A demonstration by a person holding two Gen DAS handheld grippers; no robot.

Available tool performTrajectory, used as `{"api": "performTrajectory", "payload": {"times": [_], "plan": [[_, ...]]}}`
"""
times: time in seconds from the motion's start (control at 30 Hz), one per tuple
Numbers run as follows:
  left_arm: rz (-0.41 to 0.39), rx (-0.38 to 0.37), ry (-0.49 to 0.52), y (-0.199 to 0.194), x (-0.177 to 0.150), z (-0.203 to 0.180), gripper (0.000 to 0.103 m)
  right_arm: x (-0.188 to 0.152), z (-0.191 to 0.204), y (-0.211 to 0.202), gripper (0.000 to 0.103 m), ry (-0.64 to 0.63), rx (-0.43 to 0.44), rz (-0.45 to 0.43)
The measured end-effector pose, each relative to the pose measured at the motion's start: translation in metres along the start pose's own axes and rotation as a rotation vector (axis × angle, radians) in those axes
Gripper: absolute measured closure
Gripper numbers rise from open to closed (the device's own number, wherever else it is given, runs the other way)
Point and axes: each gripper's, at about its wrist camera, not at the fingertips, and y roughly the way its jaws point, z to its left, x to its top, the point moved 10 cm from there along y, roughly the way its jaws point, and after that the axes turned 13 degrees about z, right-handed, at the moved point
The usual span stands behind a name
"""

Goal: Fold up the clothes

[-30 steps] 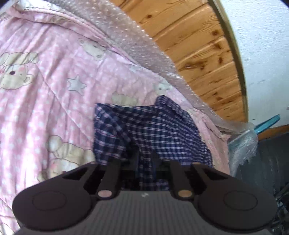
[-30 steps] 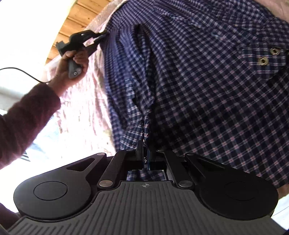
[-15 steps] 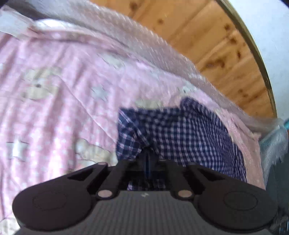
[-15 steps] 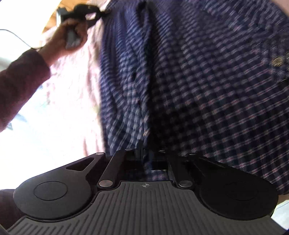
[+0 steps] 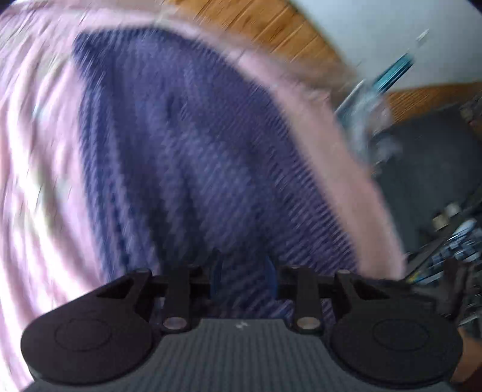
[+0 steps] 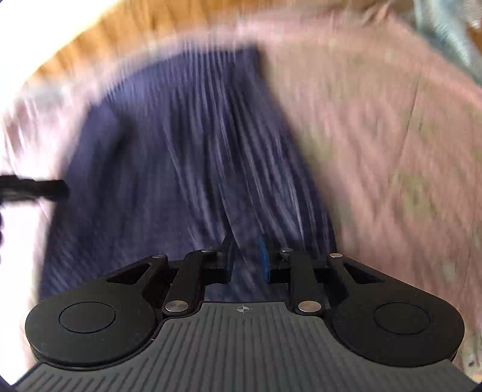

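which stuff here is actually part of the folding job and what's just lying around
Part of the job:
checked shirt
left gripper
right gripper
pink blanket, the surface under the shirt

Lying about:
teal object, too blurred to identify
wooden boards

Shirt (image 5: 195, 156): soft woven cloth, dark blue, matt, weave detail lost to blur. Blanket (image 6: 376, 135): pink cloth, matt, slightly rumpled. Left gripper (image 5: 242, 277): matt black plastic, ribbed grey top, shiny metal pins. Right gripper (image 6: 247, 262): same matt black plastic, blue pad on one finger. Wall panel (image 5: 271, 27): orange varnished wood planks.
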Motion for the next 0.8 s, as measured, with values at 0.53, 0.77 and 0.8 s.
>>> {"api": "performTrajectory", "payload": {"times": [0.53, 0.77, 0.8], "plan": [[-0.129, 0.137, -0.399, -0.030, -0.120, 0.000, 0.053, -0.020, -0.035, -0.025, 0.062, -0.259, 0.202, 0.016], [-0.147, 0.193, -0.485, -0.038, -0.177, -0.009, 0.054, -0.034, -0.069, -0.021, 0.059, -0.211, 0.236, 0.057], [-0.168, 0.188, -0.481, -0.043, -0.181, -0.011, 0.046, -0.033, -0.077, -0.029, 0.050, -0.161, 0.256, 0.029]]}}
